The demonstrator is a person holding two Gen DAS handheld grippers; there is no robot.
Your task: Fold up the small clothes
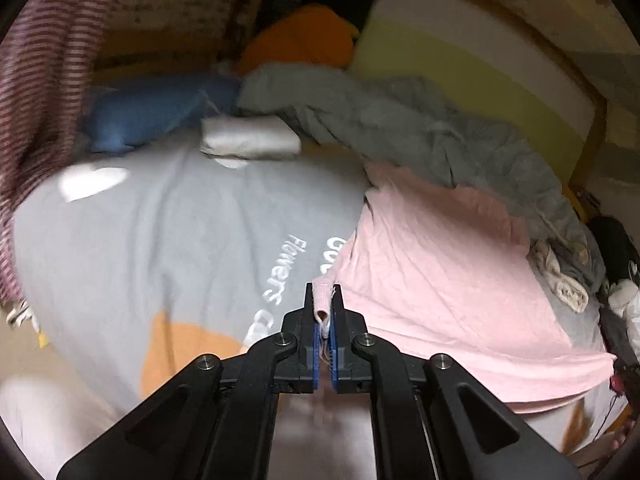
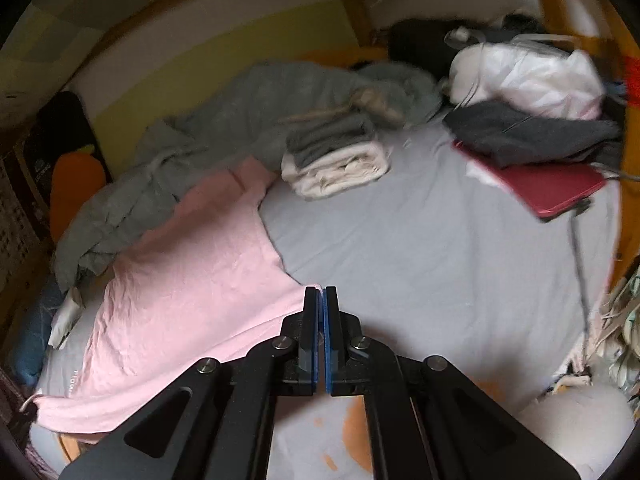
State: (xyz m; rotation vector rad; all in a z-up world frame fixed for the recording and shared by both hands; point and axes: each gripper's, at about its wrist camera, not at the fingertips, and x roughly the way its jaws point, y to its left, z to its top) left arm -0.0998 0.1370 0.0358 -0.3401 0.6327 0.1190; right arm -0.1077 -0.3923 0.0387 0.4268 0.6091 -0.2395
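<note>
Left hand-held gripper [image 1: 323,292]: I read it as clenched on a bunched corner of the pink garment [image 1: 444,280]; fabric and a white tag sit between the blue pads.
Right hand-held gripper [image 2: 321,294]: jaws pressed nearly together, with a thin edge of the pink garment [image 2: 192,280] caught at the tips.
Pink garment, location: spread flat on the bed sheet [image 2: 420,248]; in the right wrist view it runs from the tips toward 9 and 10 o'clock, in the left wrist view toward 2 and 3 o'clock.
Bed sheet: grey, with white lettering and orange patches [image 1: 180,356] near the left hand-held gripper.
Grey blanket [image 1: 400,128]: crumpled along the far edge of the pink garment, touching it.
Folded stack [image 2: 336,160]: grey item on cream items, at 12 o'clock in the right wrist view, apart from the pink garment.
Red laptop [image 2: 548,184]: at 2 o'clock, with dark clothing [image 2: 532,136] lying on it.
Folded white cloth [image 1: 250,138]: at 11 o'clock in the left wrist view, beside a blue pillow [image 1: 148,116].
Image quality: both views slightly blurred.
</note>
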